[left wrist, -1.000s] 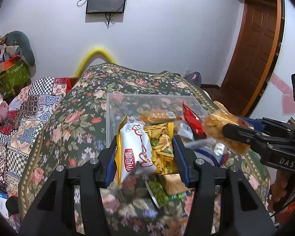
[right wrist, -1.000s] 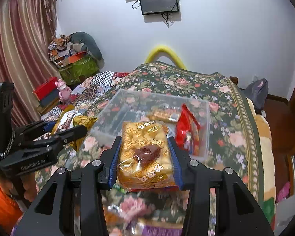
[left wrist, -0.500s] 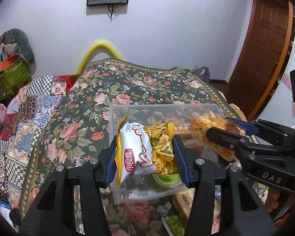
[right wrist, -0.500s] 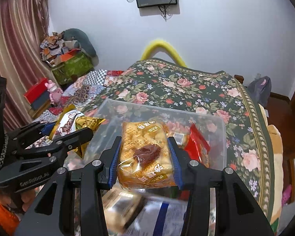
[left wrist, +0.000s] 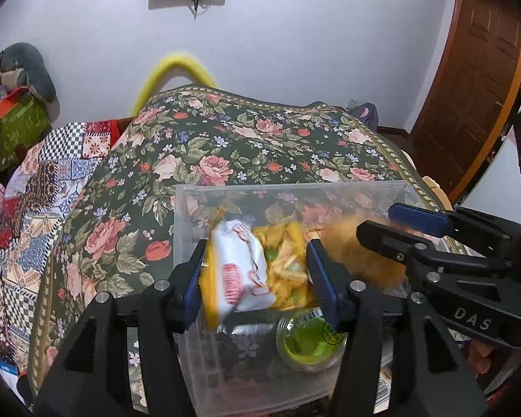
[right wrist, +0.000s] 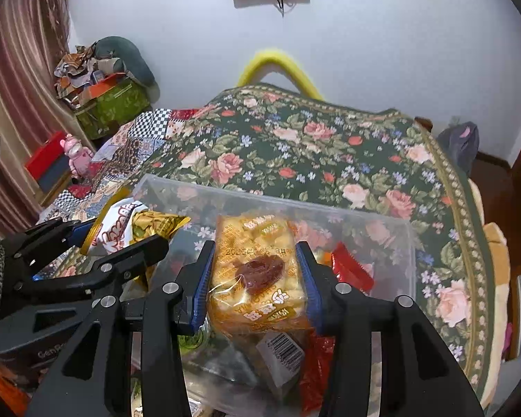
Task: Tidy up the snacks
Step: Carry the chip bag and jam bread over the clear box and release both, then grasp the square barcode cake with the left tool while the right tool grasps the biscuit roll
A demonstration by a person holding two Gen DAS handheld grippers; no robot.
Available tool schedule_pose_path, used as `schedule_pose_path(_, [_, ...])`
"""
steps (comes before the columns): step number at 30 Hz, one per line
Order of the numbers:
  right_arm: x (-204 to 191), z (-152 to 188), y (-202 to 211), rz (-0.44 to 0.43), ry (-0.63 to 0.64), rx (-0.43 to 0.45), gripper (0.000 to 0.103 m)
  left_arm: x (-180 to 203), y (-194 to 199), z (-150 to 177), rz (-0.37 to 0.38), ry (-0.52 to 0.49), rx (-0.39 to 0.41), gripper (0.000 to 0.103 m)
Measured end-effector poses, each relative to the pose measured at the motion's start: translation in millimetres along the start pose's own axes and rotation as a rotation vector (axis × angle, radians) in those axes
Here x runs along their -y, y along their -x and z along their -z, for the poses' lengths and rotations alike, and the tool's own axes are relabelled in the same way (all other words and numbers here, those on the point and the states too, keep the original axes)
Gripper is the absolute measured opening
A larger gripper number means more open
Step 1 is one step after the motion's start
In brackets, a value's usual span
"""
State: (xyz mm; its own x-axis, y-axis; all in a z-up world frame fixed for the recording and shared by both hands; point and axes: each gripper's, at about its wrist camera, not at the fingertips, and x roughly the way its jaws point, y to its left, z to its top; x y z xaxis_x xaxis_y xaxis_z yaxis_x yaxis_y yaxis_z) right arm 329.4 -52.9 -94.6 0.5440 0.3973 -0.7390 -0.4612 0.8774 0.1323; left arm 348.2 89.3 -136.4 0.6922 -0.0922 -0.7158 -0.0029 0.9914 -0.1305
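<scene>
Bin at frame centre already holds a few snacks, with left gripper clamping a white-and-yellow pack and right gripper clamping a biscuit pack, both undropped.

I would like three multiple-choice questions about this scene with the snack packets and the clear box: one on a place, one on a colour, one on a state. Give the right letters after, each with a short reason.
1. Where is the round green-lidded cup?
A. on the floor
B. inside the clear plastic box
C. on the checked quilt

2. What colour is the packet lying in the box to the right of the right gripper?
A. red
B. blue
C. white

3. What is the state of the left gripper?
A. open and empty
B. shut on the white and yellow snack packet
C. resting on the bed

Answers: 1 B, the cup shows through the box wall. 2 A, the red packet lies beside the biscuit packet the right gripper holds. 3 B, both blue pads press on the packet's sides.
</scene>
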Motion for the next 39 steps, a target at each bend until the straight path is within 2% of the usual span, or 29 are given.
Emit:
schedule_pose_path(2, [0.0,1.4,4.0,-0.004,0.007,0.003,0.044,-1.6,2.4,2.5,0.004,0.009,0.005,0.061])
schedule_pose_path(12, [8.8,18.8,49.6,0.007,0.03,0.05,0.046,7.8,44.1,21.1,-0.018,-0.036,0.03,0.066])
schedule_pose_path(18, [37.0,49.0,79.8,0.087,0.023,0.037,0.049,14.4,67.9,50.4,-0.017,-0.074,0.003,0.07])
schedule_pose_path(22, [57.0,71.1,88.4,0.134,0.009,-0.004,0.05,18.5,74.8,70.3,-0.016,-0.091,-0.024,0.071])
schedule_pose_path(27, [79.3,98.5,81.9,0.172,-0.025,-0.069,0.057,23.6,78.7,89.6,0.0,-0.079,-0.053,0.073])
schedule_pose_path(30, [93.5,109.6,70.9,0.147,-0.089,-0.114,0.057,27.3,75.5,93.6,0.006,-0.074,-0.069,0.075])
schedule_pose_path(32, [100.1,112.0,62.9,0.138,-0.128,-0.12,0.057,30.6,70.9,93.9,-0.004,-0.072,-0.081,0.08])
schedule_pose_path(35, [104.5,113.0,48.9,0.134,-0.18,-0.135,0.058,34.7,64.9,91.6,-0.01,-0.055,-0.093,0.08])
schedule_pose_path(39, [98.2,112.2,36.1,0.088,-0.214,-0.141,0.065,43.9,58.4,88.7,0.017,-0.043,-0.11,0.082])
